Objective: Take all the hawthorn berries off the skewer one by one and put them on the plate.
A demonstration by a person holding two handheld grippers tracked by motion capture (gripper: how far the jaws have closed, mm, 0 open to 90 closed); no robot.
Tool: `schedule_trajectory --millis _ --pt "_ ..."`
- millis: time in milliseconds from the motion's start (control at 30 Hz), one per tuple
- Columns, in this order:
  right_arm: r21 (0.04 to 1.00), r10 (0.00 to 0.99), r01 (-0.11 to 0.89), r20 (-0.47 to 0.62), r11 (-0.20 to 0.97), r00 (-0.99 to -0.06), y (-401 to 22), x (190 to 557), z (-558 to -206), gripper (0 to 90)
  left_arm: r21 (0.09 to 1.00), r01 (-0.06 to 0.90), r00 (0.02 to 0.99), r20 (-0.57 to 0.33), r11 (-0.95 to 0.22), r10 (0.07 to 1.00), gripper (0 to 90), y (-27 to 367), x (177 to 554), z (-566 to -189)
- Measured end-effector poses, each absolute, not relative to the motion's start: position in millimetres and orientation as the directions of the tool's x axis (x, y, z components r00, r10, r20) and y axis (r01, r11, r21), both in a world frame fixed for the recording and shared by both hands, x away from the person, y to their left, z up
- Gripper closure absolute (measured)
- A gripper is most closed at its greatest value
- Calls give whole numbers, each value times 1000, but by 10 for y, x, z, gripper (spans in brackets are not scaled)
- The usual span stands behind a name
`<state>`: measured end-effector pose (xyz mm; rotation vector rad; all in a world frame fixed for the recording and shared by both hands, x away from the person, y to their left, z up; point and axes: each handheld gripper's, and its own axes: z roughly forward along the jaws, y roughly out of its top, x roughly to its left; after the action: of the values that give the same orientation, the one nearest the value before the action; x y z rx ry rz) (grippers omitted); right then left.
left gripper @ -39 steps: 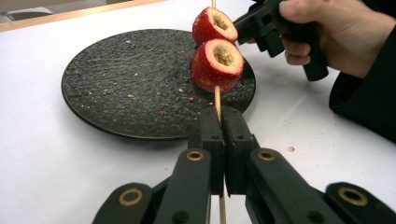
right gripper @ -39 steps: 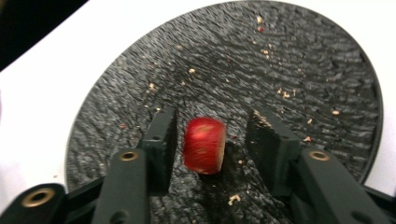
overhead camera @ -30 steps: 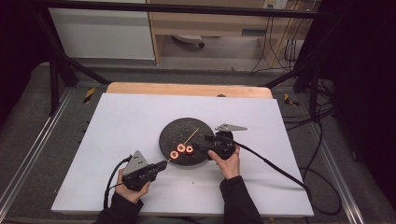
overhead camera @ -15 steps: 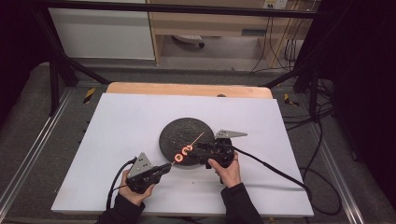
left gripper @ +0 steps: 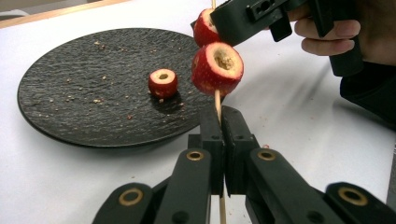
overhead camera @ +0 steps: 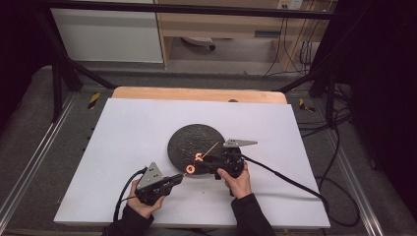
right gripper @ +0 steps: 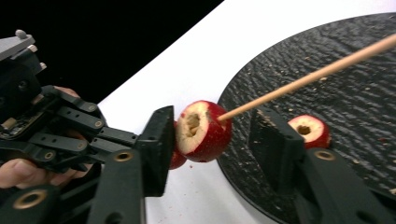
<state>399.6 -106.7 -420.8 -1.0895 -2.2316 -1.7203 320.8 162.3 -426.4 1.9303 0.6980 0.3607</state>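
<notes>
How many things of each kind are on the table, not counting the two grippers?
Red cored fruit pieces: 3 (two on the stick, one on the plate)
Wooden stick: 1
Black plate: 1
Total: 5

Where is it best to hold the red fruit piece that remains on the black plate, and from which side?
Grip the fruit piece across its rounded red sides, coming from above. It lies alone on the plate, cored hole upward, so the round sides likely give both pads a hold.
</notes>
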Motion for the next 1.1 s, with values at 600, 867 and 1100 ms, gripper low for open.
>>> schedule_trajectory --millis 600,867,1100 --pt "807 495 588 487 61 -720 -1197 4094 -4036 629 898 307 788 -53 -315 614 883 1648 3204 -4244" --pt "816 529 577 469 49 -708 -1320 4190 -3893 631 902 301 787 -52 -308 615 883 1661 3202 -4233" --pt "827 563 562 454 24 -691 -1457 4282 -3751 632 905 299 785 -53 -303 617 883 1670 3201 -4229"
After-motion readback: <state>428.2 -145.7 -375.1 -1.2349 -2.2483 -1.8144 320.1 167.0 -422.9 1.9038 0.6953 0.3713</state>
